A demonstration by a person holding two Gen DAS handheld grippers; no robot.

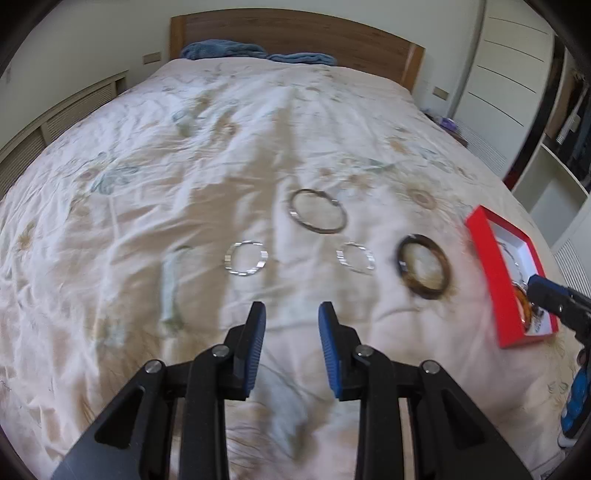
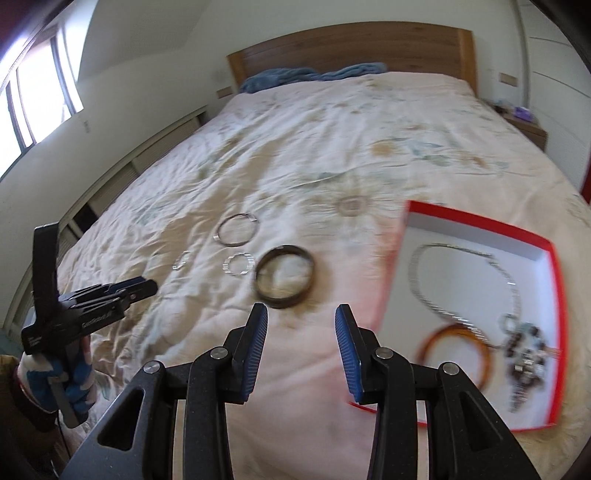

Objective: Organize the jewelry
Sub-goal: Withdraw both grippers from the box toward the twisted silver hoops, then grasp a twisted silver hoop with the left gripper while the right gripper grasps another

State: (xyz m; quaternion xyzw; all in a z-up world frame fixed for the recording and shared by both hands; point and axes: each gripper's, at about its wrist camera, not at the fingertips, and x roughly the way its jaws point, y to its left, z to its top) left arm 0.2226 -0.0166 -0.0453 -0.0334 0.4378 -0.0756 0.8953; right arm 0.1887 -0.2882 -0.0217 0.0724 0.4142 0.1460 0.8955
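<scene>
Four rings lie on the floral bedspread: a large metal bangle (image 1: 291, 213) (image 2: 218, 233), two small silver rings (image 1: 226, 259) (image 1: 339, 258) (image 2: 226, 266), and a dark tortoiseshell bangle (image 1: 402, 267) (image 2: 259, 286). To their right is a red box (image 1: 493, 269) (image 2: 480, 222) with a white inside, holding a silver chain (image 2: 416, 275), an orange bangle (image 2: 424, 341) and a cluster of charms (image 2: 524, 350). My left gripper (image 1: 291, 307) (image 2: 149, 287) hovers open just before the small rings. The right gripper (image 2: 301, 310) (image 1: 537, 286) is open, between the dark bangle and the box.
A wooden headboard (image 1: 295, 33) and blue bedding (image 1: 221, 50) mark the far end of the bed. Low slatted cabinets (image 1: 55, 118) run along its left side, a white wardrobe (image 1: 509, 74) along its right. A gloved hand (image 2: 74, 380) carries the left gripper.
</scene>
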